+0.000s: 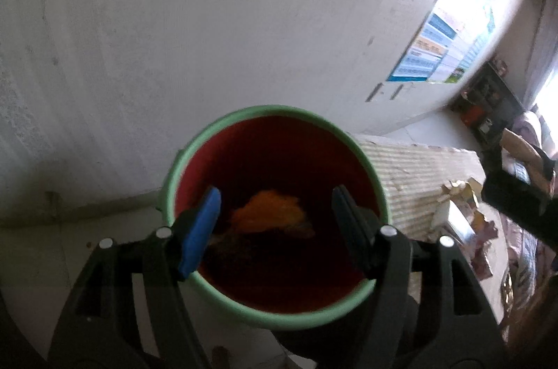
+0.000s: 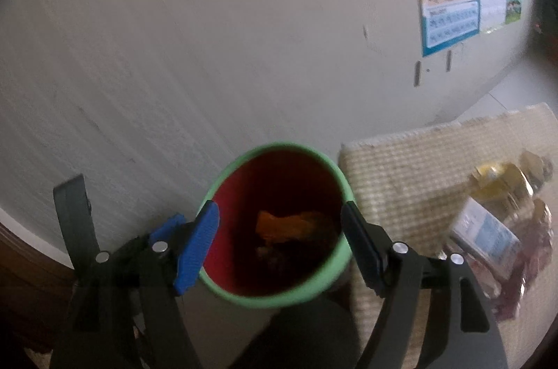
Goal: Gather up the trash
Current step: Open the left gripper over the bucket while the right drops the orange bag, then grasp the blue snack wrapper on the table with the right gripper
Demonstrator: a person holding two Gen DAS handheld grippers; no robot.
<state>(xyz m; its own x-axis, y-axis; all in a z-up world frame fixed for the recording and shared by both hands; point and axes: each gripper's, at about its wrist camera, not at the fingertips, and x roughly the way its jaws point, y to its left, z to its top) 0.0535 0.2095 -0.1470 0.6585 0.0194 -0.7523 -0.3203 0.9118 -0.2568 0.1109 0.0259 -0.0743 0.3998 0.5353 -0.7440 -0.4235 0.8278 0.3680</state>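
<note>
Trash (image 1: 268, 212), orange and dim, deep inside red bin (image 1: 275, 316), blurred beyond both grippers' spread empty jaws.

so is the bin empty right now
No, the left wrist view shows an orange piece of trash lying inside the red bin.

Open bin (image 1: 223, 294) mouth, orange trash (image 1: 268, 212) deep inside; wall (image 1: 209, 20) close behind.

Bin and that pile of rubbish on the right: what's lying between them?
A woven mat; the bin stands beside it, rubbish on it. Right view.
</note>
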